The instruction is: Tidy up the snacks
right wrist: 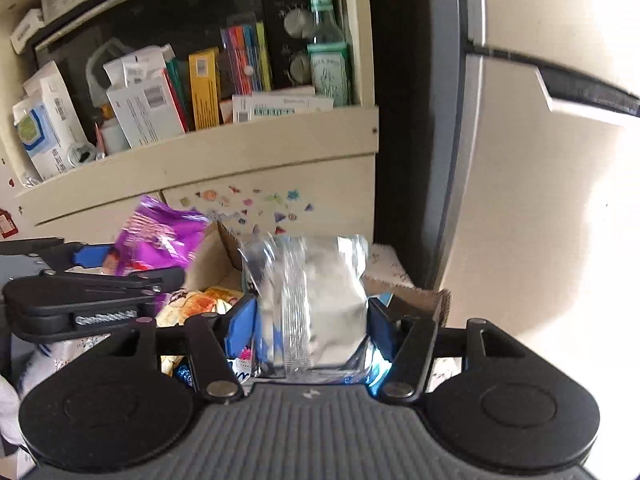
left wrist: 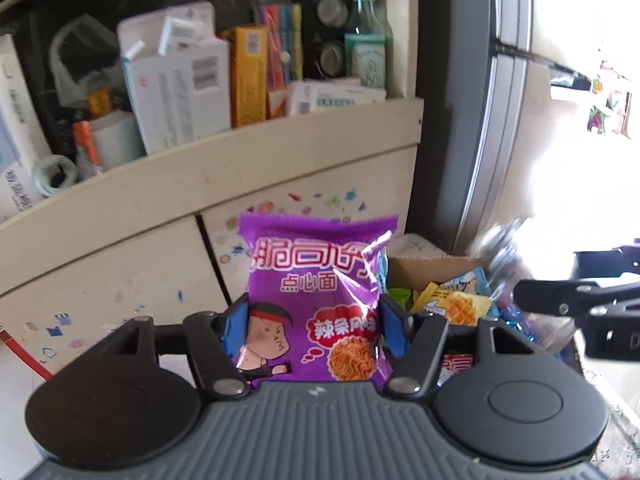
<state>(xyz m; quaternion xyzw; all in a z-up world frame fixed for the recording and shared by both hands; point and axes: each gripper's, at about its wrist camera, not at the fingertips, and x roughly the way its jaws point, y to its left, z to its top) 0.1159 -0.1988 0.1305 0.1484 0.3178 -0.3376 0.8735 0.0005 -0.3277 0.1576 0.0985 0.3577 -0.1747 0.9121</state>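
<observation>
My left gripper (left wrist: 314, 326) is shut on a purple noodle snack packet (left wrist: 316, 292), held upright between its blue pads, in front of a cream cabinet. To its right a cardboard box (left wrist: 436, 266) holds several snack packets, a yellow waffle one (left wrist: 456, 306) among them. My right gripper (right wrist: 310, 326) is shut on a silver foil packet (right wrist: 316, 300), held above the same cardboard box (right wrist: 216, 264). In the right wrist view the purple packet (right wrist: 160, 240) and the left gripper (right wrist: 120, 268) show at the left. In the left wrist view the right gripper's black arm (left wrist: 580, 304) shows at the right edge, blurred.
A cream cabinet (left wrist: 224, 184) with stickers stands behind the box; its open shelf is crowded with cartons, a yellow box (left wrist: 250, 76) and a glass bottle (left wrist: 366, 40). A grey door frame (left wrist: 480, 120) rises at the right. A patterned cloth (left wrist: 616, 420) covers the surface below.
</observation>
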